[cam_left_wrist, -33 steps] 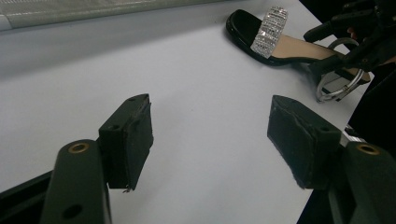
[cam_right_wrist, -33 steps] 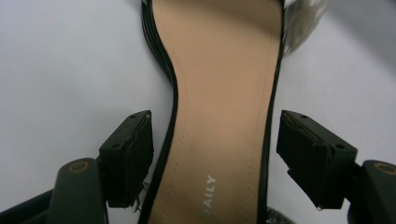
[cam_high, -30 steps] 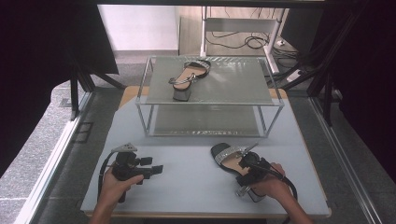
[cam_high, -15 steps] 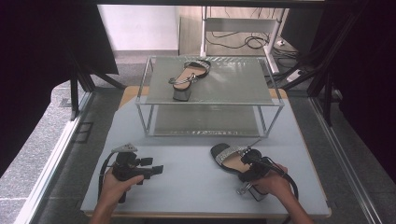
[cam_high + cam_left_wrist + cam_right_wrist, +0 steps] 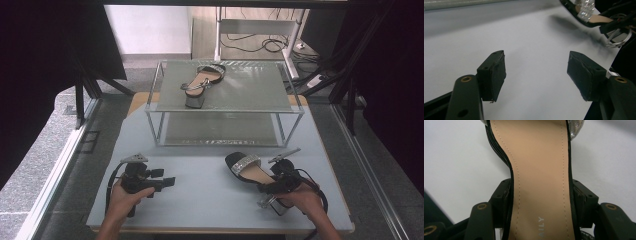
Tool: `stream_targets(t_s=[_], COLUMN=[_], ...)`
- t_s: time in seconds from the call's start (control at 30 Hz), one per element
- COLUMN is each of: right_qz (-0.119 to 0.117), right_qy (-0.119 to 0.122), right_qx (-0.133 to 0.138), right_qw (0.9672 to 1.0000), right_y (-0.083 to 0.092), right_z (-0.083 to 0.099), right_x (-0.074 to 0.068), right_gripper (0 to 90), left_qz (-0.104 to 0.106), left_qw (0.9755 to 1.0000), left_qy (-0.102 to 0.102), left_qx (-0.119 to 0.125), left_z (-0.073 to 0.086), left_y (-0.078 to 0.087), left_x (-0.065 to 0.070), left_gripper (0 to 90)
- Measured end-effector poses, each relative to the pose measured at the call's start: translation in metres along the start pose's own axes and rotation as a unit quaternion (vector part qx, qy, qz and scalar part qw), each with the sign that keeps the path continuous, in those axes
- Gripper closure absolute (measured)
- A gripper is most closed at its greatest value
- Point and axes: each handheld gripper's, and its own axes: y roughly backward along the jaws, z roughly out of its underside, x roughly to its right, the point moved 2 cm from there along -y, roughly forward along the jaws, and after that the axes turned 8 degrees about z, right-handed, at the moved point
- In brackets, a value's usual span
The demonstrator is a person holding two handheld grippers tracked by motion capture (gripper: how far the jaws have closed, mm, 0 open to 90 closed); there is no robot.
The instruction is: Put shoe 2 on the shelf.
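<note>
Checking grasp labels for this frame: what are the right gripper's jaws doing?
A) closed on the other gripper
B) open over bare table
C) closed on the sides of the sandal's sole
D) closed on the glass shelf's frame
C: in the right gripper view both pads of the right gripper press against the edges of the sandal at its tan insole, and the high view shows that sandal in the right hand near the table's front edge.

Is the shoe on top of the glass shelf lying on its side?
No, the sandal stands upright on the shelf, sole and block heel down.
</note>
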Motion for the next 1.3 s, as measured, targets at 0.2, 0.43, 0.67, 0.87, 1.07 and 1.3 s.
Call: stream_targets(t_s=[0.2,0.43,0.67,0.87,1.07,1.3], right_qz=[-0.022,-0.024,-0.036,-0.043,-0.048,-0.062], right_qy=[-0.006,0.01,0.013,0.019,0.022,0.018], right_qx=[0.038,0.072,0.102,0.117,0.126,0.129], right_qw=[0.999,0.9971,0.994,0.9921,0.9907,0.9895], right_y=[0.02,0.045,0.058,0.069,0.081,0.089], right_z=[0.001,-0.003,-0.01,-0.02,-0.033,-0.048], right_x=[-0.001,-0.011,-0.016,-0.021,-0.024,-0.023], right_gripper=[41.9,41.9,42.0,42.0,42.0,42.0], left_qz=[0.0,-0.001,-0.001,0.0,0.0,0.001], left_qw=[1.0,1.0,1.0,1.0,1.0,1.0], left_qy=[0.002,0.002,0.001,0.0,0.001,0.0], left_qx=[0.001,-0.001,-0.001,-0.003,0.0,-0.003], left_z=[0.0,0.0,0.0,0.001,0.001,0.001], left_y=[0.001,0.001,0.0,-0.001,0.0,-0.001], left_x=[0.0,0.0,0.001,0.0,0.001,0.001], left_gripper=[31.7,31.7,31.7,31.7,31.6,31.7])
